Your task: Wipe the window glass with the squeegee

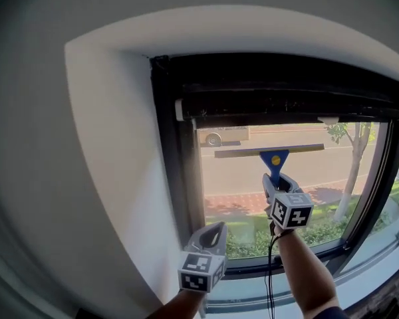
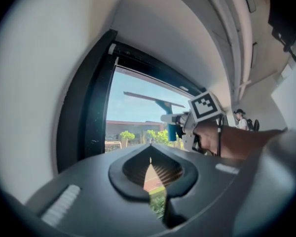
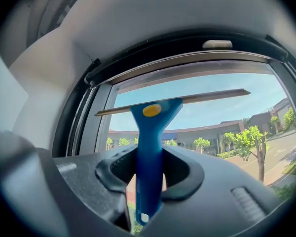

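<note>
blue squeegee (image 3: 149,132) clamped in right gripper (image 1: 277,180) jaws, left gripper (image 1: 218,228) jaws together, empty

Wall (image 1: 106,178): plain white, filling the left side and curving into a deep white recess above the window.
Window frame (image 1: 169,145): black, with a thick upright on the left and a slimmer one on the right.
Top bar (image 1: 286,105): a dark bar runs across the head of the frame, with a white cap at its left end.
Window glass (image 1: 319,171): clear and bright with daylight.
Sill (image 1: 379,271): a pale ledge below the frame.
Ceiling pipes (image 2: 241,43): white, running along overhead.
Outside: a grey road (image 1: 233,171), a parked vehicle (image 1: 223,136), red paving (image 1: 233,203), a green hedge (image 1: 253,241), a slim tree (image 1: 356,158), low buildings (image 3: 207,132) and blue sky (image 3: 212,107).
Light: strong sun outdoors; the room is dimmer.
</note>
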Action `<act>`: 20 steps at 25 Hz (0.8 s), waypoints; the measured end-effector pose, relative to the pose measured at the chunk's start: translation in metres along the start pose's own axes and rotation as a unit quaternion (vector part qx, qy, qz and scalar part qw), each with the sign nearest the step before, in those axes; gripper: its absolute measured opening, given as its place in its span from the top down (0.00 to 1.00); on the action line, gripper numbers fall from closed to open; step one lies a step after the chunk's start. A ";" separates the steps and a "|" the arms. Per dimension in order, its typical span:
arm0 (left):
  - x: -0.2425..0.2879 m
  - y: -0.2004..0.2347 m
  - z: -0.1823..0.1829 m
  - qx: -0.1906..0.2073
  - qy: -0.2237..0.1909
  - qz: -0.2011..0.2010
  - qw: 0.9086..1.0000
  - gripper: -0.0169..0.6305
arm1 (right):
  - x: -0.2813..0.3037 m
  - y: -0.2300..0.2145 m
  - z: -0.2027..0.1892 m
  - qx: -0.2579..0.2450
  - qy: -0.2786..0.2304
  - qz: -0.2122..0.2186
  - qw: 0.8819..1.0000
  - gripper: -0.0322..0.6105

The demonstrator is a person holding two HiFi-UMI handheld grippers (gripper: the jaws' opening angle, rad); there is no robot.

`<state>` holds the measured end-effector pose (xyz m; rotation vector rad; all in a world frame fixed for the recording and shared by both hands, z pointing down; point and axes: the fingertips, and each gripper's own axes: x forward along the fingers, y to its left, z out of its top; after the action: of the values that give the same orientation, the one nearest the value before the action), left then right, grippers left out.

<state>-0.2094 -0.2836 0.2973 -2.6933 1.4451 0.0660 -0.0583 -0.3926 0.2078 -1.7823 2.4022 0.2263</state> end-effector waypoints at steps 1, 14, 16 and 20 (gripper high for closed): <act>-0.002 0.001 0.001 0.000 0.001 0.000 1.000 0.97 | 0.005 0.004 0.009 0.000 -0.005 -0.003 1.000 0.75; -0.003 -0.004 0.006 -0.014 -0.007 -0.038 0.999 0.97 | 0.044 0.032 0.081 -0.024 -0.029 -0.036 0.999 0.75; -0.003 -0.005 0.006 -0.017 -0.005 -0.043 0.999 0.97 | 0.046 0.034 0.087 -0.026 -0.030 -0.035 0.999 0.75; -0.004 -0.010 0.006 -0.016 -0.008 -0.050 0.999 0.97 | 0.052 0.030 0.084 -0.021 -0.017 -0.032 0.999 0.75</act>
<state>-0.2031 -0.2743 0.2921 -2.7795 1.3136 0.1046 -0.1001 -0.4150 0.1161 -1.8544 2.3290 0.3003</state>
